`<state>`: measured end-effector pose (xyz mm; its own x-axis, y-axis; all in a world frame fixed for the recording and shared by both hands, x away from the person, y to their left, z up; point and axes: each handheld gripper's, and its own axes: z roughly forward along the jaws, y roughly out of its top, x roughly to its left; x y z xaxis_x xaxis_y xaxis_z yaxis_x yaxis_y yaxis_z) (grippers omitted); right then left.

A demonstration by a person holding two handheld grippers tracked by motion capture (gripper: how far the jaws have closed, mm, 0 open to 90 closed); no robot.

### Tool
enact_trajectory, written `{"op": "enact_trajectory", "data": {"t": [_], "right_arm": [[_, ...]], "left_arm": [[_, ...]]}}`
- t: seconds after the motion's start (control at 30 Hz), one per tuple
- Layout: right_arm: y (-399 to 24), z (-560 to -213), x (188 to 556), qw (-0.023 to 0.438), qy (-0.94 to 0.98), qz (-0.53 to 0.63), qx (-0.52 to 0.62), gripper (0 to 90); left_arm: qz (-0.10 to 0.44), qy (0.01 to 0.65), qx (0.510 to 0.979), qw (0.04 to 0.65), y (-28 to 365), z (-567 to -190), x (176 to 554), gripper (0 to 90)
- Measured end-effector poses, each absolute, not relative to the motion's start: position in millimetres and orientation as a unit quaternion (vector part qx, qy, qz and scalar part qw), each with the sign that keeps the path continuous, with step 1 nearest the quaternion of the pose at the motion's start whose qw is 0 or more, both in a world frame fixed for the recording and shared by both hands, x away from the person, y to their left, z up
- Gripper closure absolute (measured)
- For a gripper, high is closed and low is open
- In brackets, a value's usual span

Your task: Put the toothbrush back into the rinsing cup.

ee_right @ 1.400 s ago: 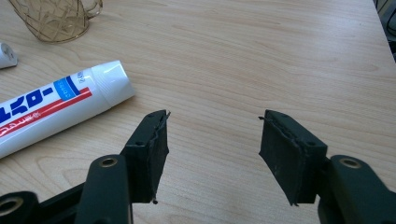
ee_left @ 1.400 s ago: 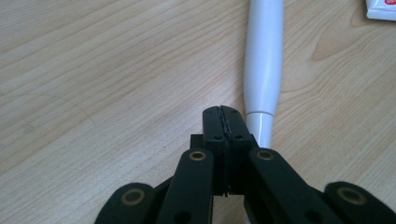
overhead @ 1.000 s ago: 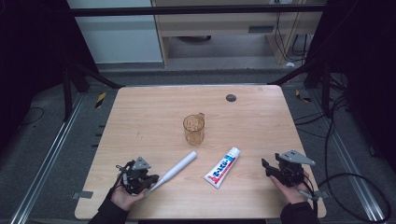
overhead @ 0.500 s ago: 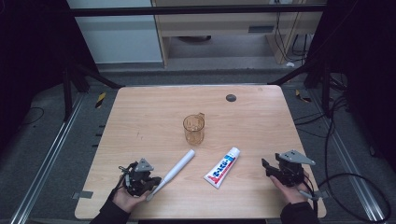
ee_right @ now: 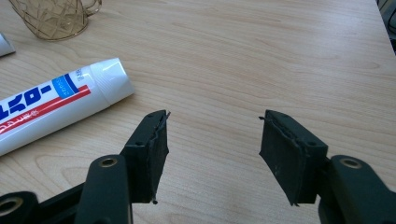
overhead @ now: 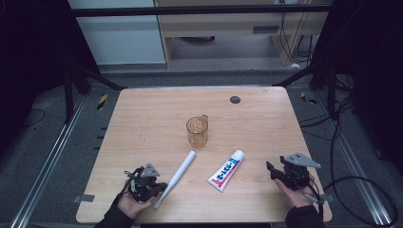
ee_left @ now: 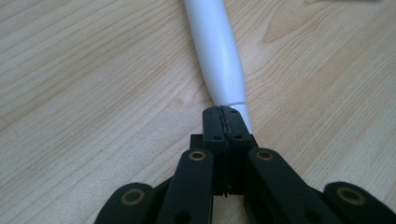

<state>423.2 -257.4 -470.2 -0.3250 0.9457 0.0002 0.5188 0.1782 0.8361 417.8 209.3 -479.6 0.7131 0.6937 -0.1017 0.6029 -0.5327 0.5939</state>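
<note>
A white toothbrush [overhead: 180,171] lies slantwise on the wooden table [overhead: 142,123], its thick handle [ee_left: 217,51] pointing away. My left gripper [overhead: 161,186] is shut at the brush's thin near end, and in the left gripper view its pads [ee_left: 222,112] meet with nothing visible between them while the white neck passes just beside and under the tips. A white toothpaste tube [overhead: 226,170] with red and blue print lies to the right of the brush. My right gripper [overhead: 271,171] rests near the front right, open and empty [ee_right: 212,126], with the tube's cap end [ee_right: 107,77] a short way off.
An amber glass cup [overhead: 197,132] with a handle stands upright mid-table, beyond the brush and tube, and shows at the top left of the right gripper view [ee_right: 51,18]. A small dark round spot [overhead: 235,99] sits near the far edge. Cables and metal frame rails flank the table.
My left gripper has edged slightly toward the toothbrush's near end. The right gripper, tube and cup have stayed put.
</note>
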Motion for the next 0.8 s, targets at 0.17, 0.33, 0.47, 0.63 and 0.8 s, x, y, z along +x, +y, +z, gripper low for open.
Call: {"op": "enact_trajectory", "data": {"t": [0.17,0.33,0.47,0.63,0.8], "right_arm": [[-257.7,-470.4,423.4,0.276,0.716,0.386,0.511,41.2],[-257.8,-470.5,423.4,0.277,0.716,0.386,0.511,41.2],[-257.6,-470.6,423.4,0.276,0.716,0.386,0.512,41.1],[-257.9,-470.4,423.4,0.276,0.715,0.387,0.512,41.1],[-257.6,-470.6,423.4,0.276,0.715,0.386,0.512,41.2]], "left_arm": [[0.07,0.366,0.875,0.309,205.4,-480.1,415.6,89.6],[0.067,0.36,0.877,0.31,199.5,-481.1,413.3,89.6],[0.065,0.354,0.881,0.307,195.3,-481.9,412.3,89.5],[0.064,0.349,0.883,0.308,190.7,-482.6,411.4,89.6],[0.066,0.341,0.884,0.313,183.3,-483.0,409.8,89.6]]}}
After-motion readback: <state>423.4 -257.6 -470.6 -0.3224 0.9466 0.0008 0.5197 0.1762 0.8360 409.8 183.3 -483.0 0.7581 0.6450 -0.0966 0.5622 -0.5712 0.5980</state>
